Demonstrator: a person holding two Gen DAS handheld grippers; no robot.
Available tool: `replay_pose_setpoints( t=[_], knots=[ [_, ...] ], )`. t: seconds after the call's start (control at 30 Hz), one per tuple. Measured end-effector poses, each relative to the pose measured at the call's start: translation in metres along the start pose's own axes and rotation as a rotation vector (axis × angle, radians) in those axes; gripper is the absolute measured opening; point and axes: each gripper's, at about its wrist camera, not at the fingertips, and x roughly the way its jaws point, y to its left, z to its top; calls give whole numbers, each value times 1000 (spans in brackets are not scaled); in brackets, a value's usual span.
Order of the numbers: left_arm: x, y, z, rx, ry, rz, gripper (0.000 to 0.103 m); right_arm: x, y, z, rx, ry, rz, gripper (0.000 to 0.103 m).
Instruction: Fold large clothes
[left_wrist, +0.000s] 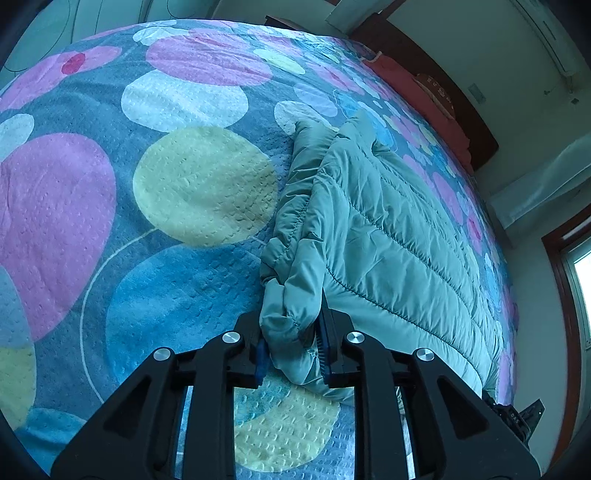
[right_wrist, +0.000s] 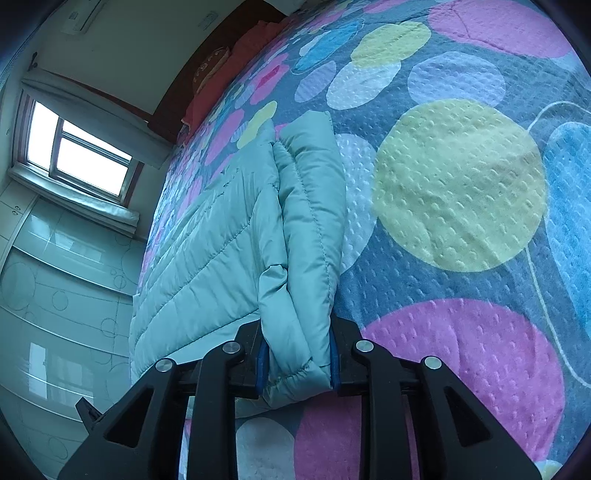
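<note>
Left wrist view: bed (left_wrist: 184, 295) covered by quilted spread printed with pink, yellow, blue circles. Teal padded jacket (left_wrist: 388, 229) laid along bed edge nearest window (right_wrist: 77, 155). Dark headboard (left_wrist: 424, 62), red pillows (left_wrist: 417, 92) seen at far end. Left tongs (left_wrist: 291, 350) clamped on jacket fold. Right tongs (right_wrist: 299, 362) clamped on folded jacket edge. Pale wardrobe doors (right_wrist: 55, 295) seen beneath window.

Dim bluish daylight; window (right_wrist: 79, 155) blown out; fisheye edges warped.
</note>
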Motion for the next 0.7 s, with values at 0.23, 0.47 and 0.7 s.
replay_pose_setpoints(
  t=[0.23, 0.47, 0.7],
  knots=[
    [-10, 16, 3, 8, -20, 40, 44, -13, -15, 2, 21, -20, -10, 41],
    [-22, 29, 8, 5, -38, 86, 48, -34, -27, 4, 20, -61, -62, 45],
    [-39, 21, 19, 81, -101, 209, 48, -57, -20, 11, -61, -130, -232, 45]
  ],
)
